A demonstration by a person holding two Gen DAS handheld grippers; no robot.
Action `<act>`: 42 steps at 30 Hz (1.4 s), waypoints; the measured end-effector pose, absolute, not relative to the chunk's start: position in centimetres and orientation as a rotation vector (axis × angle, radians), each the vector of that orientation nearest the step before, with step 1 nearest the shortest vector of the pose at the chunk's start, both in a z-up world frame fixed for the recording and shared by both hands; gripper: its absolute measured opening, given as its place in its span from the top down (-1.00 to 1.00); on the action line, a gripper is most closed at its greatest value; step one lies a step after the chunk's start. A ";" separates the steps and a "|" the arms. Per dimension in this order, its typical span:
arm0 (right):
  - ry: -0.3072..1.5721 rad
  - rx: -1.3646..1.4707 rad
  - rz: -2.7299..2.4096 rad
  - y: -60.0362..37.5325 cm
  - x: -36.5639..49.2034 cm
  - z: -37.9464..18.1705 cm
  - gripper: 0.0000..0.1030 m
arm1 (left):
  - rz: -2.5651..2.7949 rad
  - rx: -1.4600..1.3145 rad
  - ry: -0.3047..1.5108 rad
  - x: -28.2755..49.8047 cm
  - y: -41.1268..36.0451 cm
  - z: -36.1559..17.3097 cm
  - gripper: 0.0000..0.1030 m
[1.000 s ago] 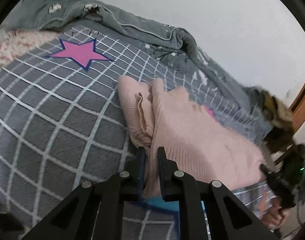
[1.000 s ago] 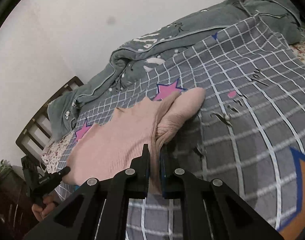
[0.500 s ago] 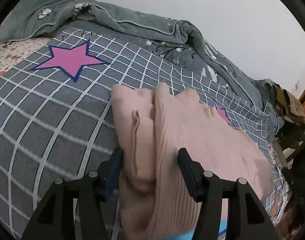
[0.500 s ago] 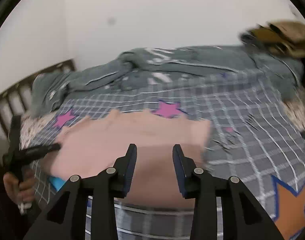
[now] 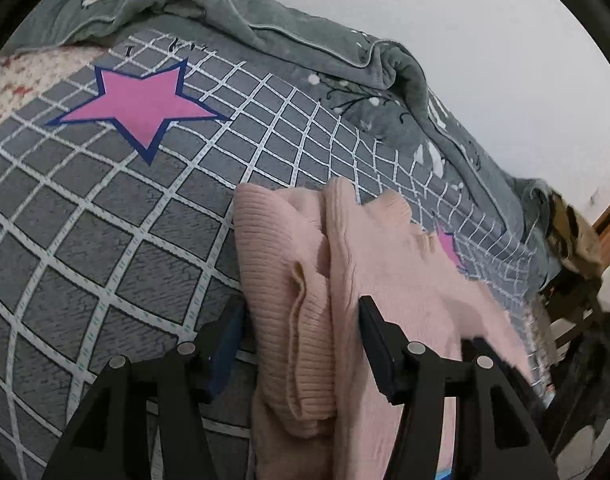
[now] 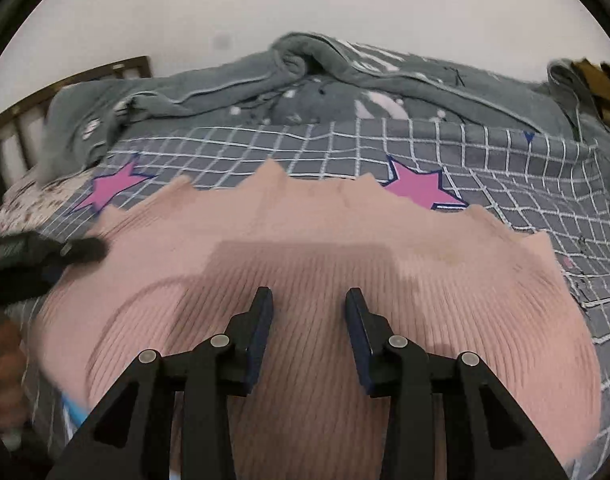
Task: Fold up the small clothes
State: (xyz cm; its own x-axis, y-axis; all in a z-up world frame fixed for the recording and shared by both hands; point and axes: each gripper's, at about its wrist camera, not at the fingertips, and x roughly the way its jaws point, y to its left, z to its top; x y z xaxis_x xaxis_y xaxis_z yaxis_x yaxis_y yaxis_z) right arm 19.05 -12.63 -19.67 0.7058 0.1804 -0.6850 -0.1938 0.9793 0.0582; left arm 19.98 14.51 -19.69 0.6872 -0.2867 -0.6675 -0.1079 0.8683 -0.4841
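Straddling the sweater's (image 5: 385, 280) folded edge on the bed (image 5: 105, 240), the left gripper (image 5: 301, 336) stood apart, having just released it. Over its middle, the right gripper (image 6: 309, 320) had likewise parted, empty; smoothing before regrasping seemed wise.

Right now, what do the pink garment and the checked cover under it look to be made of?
The pink sweater looks like a soft rib knit, wool or acrylic, matte: fine parallel ribs run along the folded sleeve and body. The grey checked bedcover looks like a short-pile fleece or plush, with a nubby, slightly crinkled surface between the white printed lines. The exact fibre of either cannot be told.
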 end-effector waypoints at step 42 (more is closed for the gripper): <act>0.736 0.001 0.286 -13.8 15.7 -19.0 0.16 | -0.073 -0.464 0.773 18.0 13.3 -20.1 -0.12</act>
